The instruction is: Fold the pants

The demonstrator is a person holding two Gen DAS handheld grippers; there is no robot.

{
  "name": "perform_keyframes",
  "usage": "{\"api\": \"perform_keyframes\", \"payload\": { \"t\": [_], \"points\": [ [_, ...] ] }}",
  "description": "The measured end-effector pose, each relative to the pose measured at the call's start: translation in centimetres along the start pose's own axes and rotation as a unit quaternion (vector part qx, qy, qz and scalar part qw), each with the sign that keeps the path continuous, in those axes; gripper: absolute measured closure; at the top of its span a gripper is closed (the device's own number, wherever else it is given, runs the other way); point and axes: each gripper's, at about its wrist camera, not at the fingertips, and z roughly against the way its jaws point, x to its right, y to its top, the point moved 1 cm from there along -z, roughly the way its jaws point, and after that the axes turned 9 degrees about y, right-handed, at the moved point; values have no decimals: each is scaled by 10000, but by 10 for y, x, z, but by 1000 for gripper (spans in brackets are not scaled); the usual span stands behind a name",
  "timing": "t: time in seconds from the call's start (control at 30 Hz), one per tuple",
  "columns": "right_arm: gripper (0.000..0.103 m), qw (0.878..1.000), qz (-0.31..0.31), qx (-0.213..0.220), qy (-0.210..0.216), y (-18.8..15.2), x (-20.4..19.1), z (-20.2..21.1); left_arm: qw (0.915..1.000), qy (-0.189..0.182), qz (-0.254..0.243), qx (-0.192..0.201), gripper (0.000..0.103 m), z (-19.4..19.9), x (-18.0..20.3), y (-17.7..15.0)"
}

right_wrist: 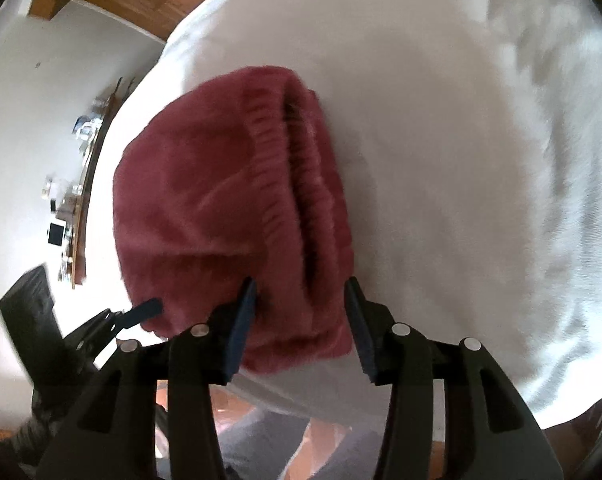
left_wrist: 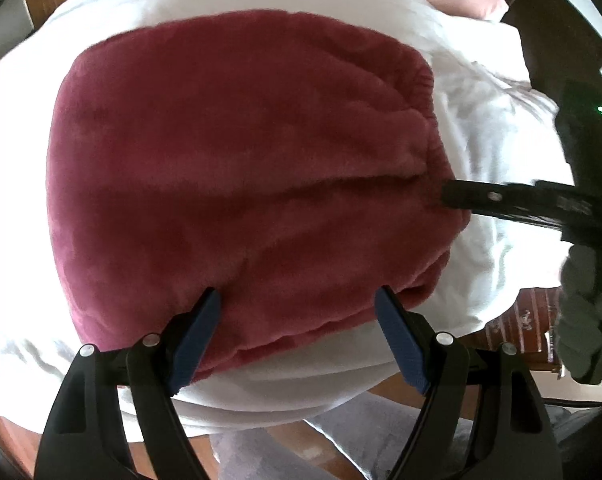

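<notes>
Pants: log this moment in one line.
pants: folded bundle on white sheet | left hand-held gripper: open | right hand-held gripper: open

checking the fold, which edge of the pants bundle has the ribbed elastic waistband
The edge by the right gripper: on the red fleece pants, the gathered waistband runs along that side, lying on the white sheet. The edge by the left gripper is smooth fabric.

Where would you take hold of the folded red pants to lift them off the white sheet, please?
Probably at the elastic waistband of the red pants, coming from the open side over the white sheet: there the stacked layers end in one thick ribbed edge, so a single pinch could catch them all.
</notes>
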Motion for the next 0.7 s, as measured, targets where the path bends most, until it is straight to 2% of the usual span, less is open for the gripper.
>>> {"api": "perform_keyframes", "payload": {
  "t": [0.13,0.2,0.3,0.43,0.53,0.7],
  "points": [
    [56,9987,372,-346,-24,-29,-15,4,9999,-59,130,17,24,3,-7,-3],
    [56,9961,576,-649,-188,-46,-21,-9,9997,-96,231,47,24,7,-15,-1],
    [56,9941,586,-826,-378,-58,-15,-28,9996,-110,263,85,24,7,-8,8],
    [56,9982,190,-496,-295,-48,-4,-39,9999,-29,-96,82,24,-6,11,20],
    [56,9980,-32,-293,-565,-39,11,-43,9991,31,-430,-50,21,-20,24,22],
    [56,9976,-273,-320,-548,-43,28,-50,9955,234,-908,-149,16,-33,40,14]
  ]
}}
